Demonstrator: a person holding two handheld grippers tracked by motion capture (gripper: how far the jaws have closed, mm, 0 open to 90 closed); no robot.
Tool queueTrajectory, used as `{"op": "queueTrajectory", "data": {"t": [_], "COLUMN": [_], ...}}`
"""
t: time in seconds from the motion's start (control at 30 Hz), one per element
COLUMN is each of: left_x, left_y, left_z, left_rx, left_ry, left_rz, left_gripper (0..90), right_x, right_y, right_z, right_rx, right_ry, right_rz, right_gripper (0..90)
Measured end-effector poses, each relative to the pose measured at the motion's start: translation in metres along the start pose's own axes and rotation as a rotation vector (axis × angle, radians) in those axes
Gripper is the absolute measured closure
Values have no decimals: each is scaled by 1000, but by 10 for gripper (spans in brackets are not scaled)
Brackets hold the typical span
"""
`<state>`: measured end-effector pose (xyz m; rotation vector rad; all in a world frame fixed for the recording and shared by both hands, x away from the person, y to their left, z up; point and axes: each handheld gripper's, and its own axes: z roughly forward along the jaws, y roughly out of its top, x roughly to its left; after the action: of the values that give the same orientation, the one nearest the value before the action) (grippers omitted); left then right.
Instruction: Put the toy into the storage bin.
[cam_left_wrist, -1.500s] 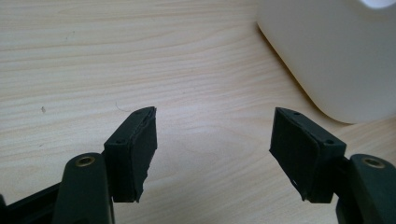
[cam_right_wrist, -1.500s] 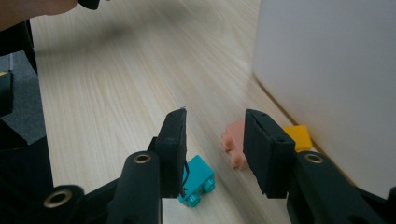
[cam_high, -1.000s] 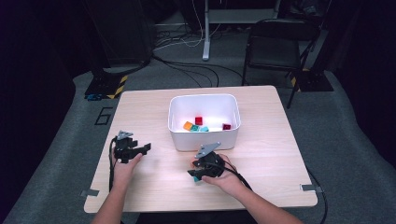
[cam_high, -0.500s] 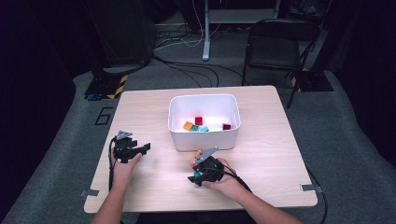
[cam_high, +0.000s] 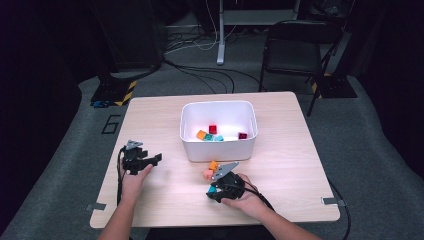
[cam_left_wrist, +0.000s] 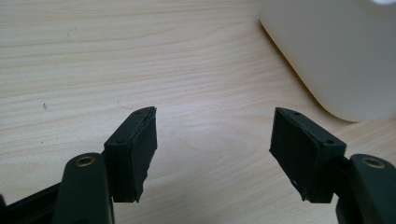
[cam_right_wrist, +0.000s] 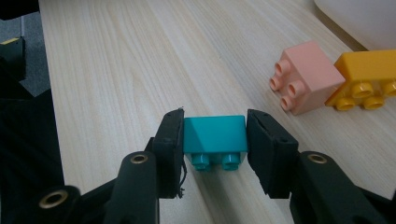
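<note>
**Teal brick pinched at the near edge of the table**

The small teal plastic building brick (cam_right_wrist: 215, 135) lies on its side on the pale wooden table (cam_high: 165, 135), studs facing the camera, smooth top catching light. The right gripper (cam_right_wrist: 214, 140) has just been closing its jaws, and both black pads now press the brick's flanks, squarely between them. Just beyond lie a pink plastic brick (cam_right_wrist: 303, 77) and an orange plastic brick (cam_right_wrist: 369, 74), touching, near the white plastic bin (cam_high: 220, 145). The left gripper (cam_left_wrist: 212, 149) rests wide apart, holding nothing, over bare wood beside the bin.
</note>
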<state>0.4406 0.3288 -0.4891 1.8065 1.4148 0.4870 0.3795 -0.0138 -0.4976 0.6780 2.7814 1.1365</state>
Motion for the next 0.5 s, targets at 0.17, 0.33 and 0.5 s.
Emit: {"op": "queueTrajectory", "data": {"t": [0.17,0.33,0.5], "left_x": [1,0,0], "left_y": [0,0,0], "left_z": [0,0,0], "left_rx": [-1,-5,-1], "left_ry": [-1,0,-1], "left_rz": [1,-1,0], "left_gripper": [314,313,314], "right_x": [0,-1,-3], "right_y": [4,11,19], "right_z": [-3,-10,-21], "right_rx": [-4,-19,-30], "right_ry": [-7,-15,-17], "right_rz": [-2,-5,-2], "right_gripper": [581,582,582]}}
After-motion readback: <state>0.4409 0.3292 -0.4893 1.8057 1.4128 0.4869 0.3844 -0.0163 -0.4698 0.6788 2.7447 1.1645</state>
